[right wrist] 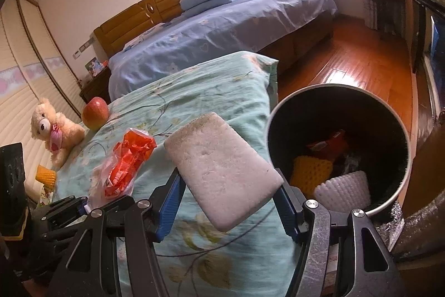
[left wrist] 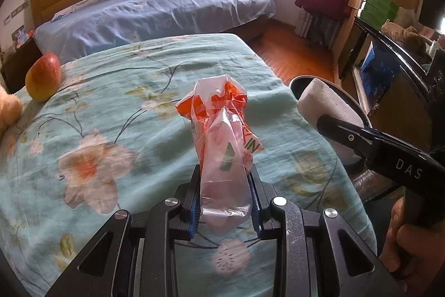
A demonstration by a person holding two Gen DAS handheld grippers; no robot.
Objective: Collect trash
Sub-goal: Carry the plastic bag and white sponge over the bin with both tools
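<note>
My left gripper (left wrist: 225, 199) is shut on a crumpled clear and orange plastic wrapper (left wrist: 222, 135), held above the floral teal bedspread (left wrist: 111, 107). The wrapper also shows in the right wrist view (right wrist: 125, 166). My right gripper (right wrist: 230, 199) is shut on a white foam block (right wrist: 222, 169), held just left of the black trash bin (right wrist: 281, 113). The block (left wrist: 325, 105) and the right gripper (left wrist: 331, 127) show at the right of the left wrist view, over the bin's rim (left wrist: 350, 99). The bin holds a yellow foam net (right wrist: 311, 171), a white foam net (right wrist: 345, 188) and an orange wrapper (right wrist: 328, 141).
An apple (left wrist: 43, 77) lies at the bed's far left, next to a teddy bear (right wrist: 52, 130). A yellow foam net (right wrist: 46, 174) lies by the bear. A second bed with blue bedding (left wrist: 167, 10) stands beyond. Wooden floor (right wrist: 361, 60) and a dark cabinet (left wrist: 389, 80) lie right.
</note>
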